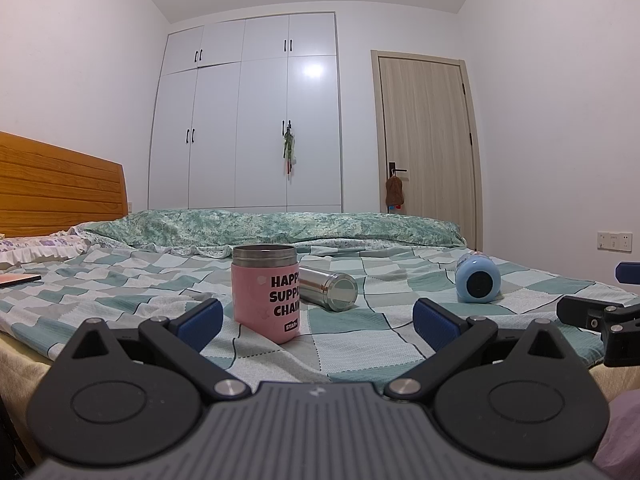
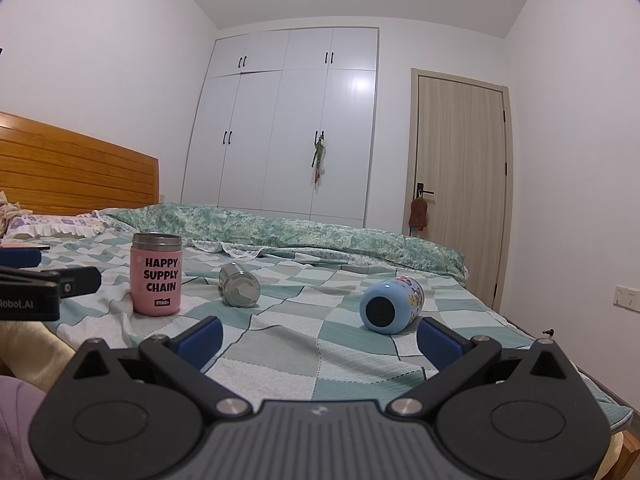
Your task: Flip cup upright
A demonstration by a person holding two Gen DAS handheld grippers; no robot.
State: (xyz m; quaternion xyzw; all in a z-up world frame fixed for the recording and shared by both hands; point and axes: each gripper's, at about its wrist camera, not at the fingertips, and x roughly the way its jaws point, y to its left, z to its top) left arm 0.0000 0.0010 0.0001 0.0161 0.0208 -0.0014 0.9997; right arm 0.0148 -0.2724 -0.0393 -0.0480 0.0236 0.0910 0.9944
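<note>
A pink cup [image 1: 267, 293] with black lettering stands upright on the checked bedspread [image 1: 360, 340]; it also shows in the right wrist view [image 2: 157, 281]. A steel cup [image 1: 329, 288] lies on its side just behind it, seen too in the right wrist view [image 2: 239, 290]. A light blue cup [image 1: 477, 281] lies on its side to the right, base toward me, close ahead of my right gripper [image 2: 392, 305]. My left gripper [image 1: 318, 320] is open and empty, near the pink cup. My right gripper [image 2: 320, 340] is open and empty.
A green patterned duvet [image 1: 280, 229] lies across the far side of the bed. A wooden headboard [image 1: 60, 188] and pillows [image 1: 36, 249] are on the left. A dark flat object [image 1: 18, 279] lies at the far left. White wardrobe [image 1: 248, 120] and door [image 1: 426, 136] stand behind.
</note>
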